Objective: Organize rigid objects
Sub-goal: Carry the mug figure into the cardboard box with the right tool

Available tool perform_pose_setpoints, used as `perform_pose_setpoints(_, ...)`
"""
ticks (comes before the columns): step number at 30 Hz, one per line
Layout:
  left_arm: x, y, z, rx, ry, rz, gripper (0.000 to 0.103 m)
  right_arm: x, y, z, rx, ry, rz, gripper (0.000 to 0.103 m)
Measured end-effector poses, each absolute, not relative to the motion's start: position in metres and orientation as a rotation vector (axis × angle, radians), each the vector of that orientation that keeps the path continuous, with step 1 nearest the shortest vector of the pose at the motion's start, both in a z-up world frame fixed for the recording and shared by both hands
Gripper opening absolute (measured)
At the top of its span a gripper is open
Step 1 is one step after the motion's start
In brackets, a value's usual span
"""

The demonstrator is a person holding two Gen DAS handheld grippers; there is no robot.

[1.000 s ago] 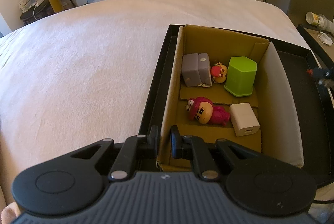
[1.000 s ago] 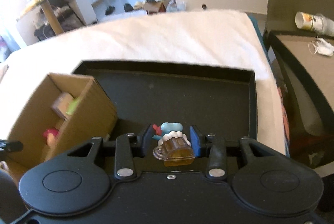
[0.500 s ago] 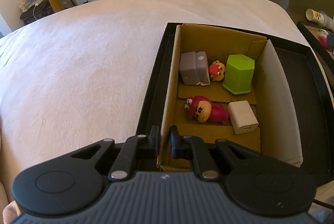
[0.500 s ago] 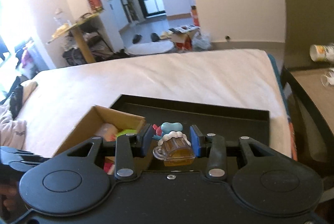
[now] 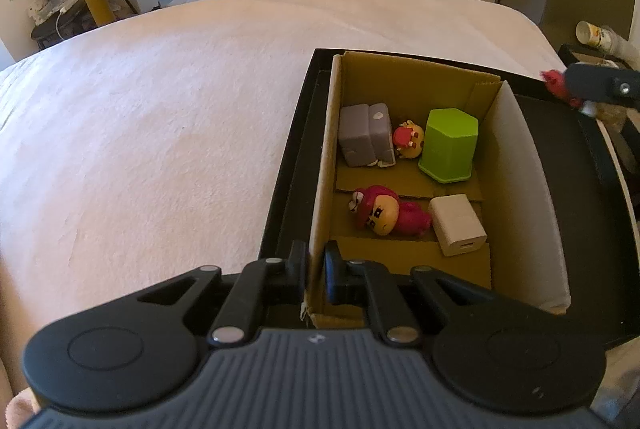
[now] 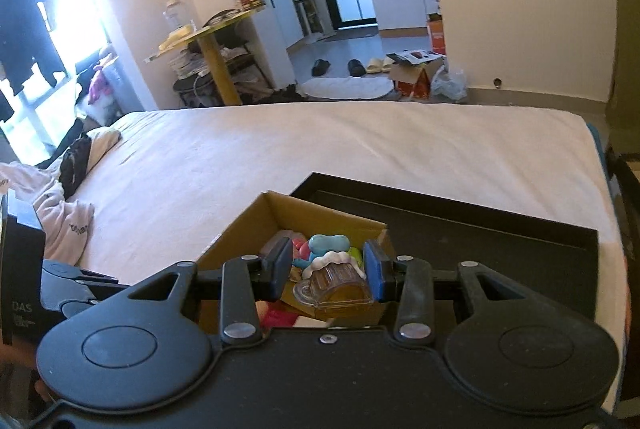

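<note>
Carrying a beer-mug figurine [image 6: 334, 283] clamped in the right gripper [image 6: 326, 275] toward the cardboard box [image 5: 404, 81], whose wall the left gripper [image 5: 315, 271] pinches; lowering and release should follow.

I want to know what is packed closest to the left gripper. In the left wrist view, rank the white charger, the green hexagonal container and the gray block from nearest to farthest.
From the left gripper, clamped on the cardboard box wall:
1. White charger, near row, right side.
2. Green hexagonal container, far row, right.
3. Gray block, far row, left corner; too close to the green container to call firmly.
</note>
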State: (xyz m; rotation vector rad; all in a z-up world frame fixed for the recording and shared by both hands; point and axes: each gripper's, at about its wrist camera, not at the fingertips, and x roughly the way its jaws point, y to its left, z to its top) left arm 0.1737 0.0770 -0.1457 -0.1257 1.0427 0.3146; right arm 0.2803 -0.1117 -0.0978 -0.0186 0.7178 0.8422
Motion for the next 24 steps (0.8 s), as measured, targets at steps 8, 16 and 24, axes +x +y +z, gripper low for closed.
perform_pose_setpoints(8,0.169,0.081,-0.143,-0.147,1.030,0.294,0.008,0.269,-0.085,-0.106,-0.068,0.733,0.853,0.039)
perform_pose_setpoints(16,0.168,0.083,-0.144,-0.157,1.020,0.280,0.008,0.265,-0.069,-0.116,-0.096,0.742,0.841,0.039)
perform_pose_setpoints(24,0.166,0.086,-0.145,-0.155,1.012,0.260,0.007,0.264,-0.054,-0.128,-0.152,0.759,0.845,0.039)
